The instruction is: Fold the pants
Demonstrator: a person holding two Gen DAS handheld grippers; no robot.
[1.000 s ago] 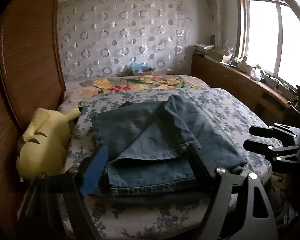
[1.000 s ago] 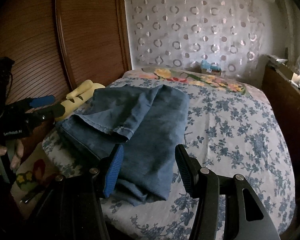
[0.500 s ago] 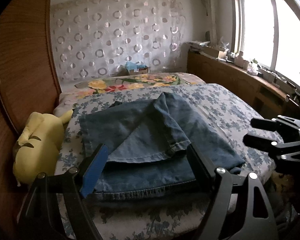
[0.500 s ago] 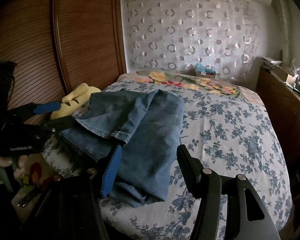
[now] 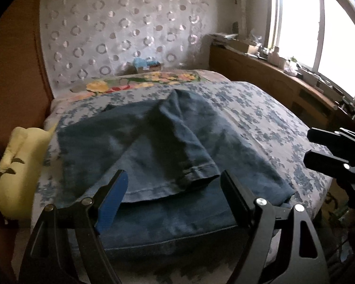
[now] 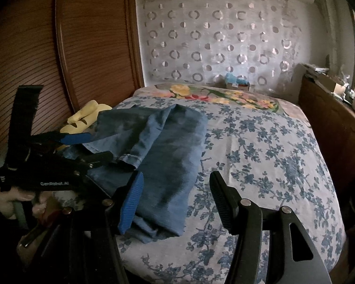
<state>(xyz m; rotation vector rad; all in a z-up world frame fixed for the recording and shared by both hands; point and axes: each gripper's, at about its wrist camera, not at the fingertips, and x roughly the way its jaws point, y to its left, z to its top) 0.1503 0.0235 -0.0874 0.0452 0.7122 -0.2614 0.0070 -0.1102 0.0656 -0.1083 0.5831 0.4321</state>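
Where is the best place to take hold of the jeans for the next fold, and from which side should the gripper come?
Probably the near edge of the jeans, where the folded-back leg hem lies on top. Come from the foot of the bed, low and nearly level: the open left gripper already straddles that edge, and the layers are stacked there, so one pinch can catch them together.

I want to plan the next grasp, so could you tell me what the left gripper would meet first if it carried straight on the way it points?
Most likely the folded blue denim pants: the left gripper, jaws open, points down at the hemmed leg end lying on them, though depth is unclear.
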